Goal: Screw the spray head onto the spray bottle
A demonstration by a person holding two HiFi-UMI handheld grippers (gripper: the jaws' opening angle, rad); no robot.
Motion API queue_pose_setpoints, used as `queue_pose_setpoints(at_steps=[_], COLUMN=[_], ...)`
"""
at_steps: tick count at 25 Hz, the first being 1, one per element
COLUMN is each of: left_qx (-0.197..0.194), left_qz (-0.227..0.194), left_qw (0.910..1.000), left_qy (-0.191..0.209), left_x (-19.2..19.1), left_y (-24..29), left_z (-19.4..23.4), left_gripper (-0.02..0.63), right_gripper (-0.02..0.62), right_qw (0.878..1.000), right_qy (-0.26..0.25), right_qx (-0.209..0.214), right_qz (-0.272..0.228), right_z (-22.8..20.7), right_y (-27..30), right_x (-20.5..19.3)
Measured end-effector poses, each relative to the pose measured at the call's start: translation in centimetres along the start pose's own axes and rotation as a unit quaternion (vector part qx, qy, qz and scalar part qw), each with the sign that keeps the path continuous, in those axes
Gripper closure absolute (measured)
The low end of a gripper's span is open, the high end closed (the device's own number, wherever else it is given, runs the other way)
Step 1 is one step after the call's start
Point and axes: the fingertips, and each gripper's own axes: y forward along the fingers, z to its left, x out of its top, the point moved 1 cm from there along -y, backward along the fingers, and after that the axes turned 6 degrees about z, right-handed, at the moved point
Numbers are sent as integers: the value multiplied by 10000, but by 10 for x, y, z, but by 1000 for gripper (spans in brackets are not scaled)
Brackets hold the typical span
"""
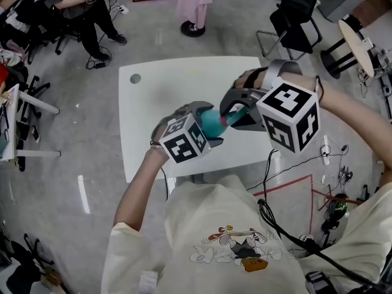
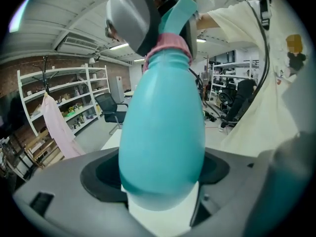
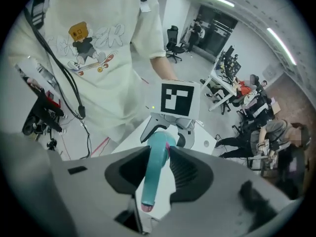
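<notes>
Two-handed hold, mid-frame over table point(image 1: 153, 84). Left gripper point(image 1: 211, 127) clamped round bottle point(image 1: 213, 121) belly, neck aimed at other hand, guessing so bottle can't spin. Right gripper point(image 1: 240, 112) pinching head point(image 3: 154, 167) by its stem. Head sits on neck at pink collar point(image 2: 168, 46), probably set up for twisting. No label on bottle afaict. Cubes point(image 1: 184, 143) carry just square markers. Shirt point(image 1: 233, 225) lettering too creased to read.
</notes>
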Motion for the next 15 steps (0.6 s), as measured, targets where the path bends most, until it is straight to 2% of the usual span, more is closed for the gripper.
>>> queue_pose_setpoints(at_steps=[4, 8, 12, 15], left_qx=[-265, -397, -236, -5], left_qz=[305, 526, 600, 600], left_qw=[9986, 9970, 9976, 9976], left_qy=[-333, -403, -271, -341], left_x=[-18, -18, -14, -12], left_y=[-1, 0, 1, 1], left_z=[-6, -11, -11, -7], left_gripper=[198, 198, 198, 198], right_gripper=[466, 466, 466, 466], right_qw=[9963, 9896, 9888, 9927], right_qy=[-622, -1091, -1118, -708], right_qx=[-180, -169, 106, 210], right_qz=[561, 925, 982, 955], right_z=[-4, 2, 9, 6], right_y=[12, 14, 14, 15], right_x=[5, 4, 2, 0])
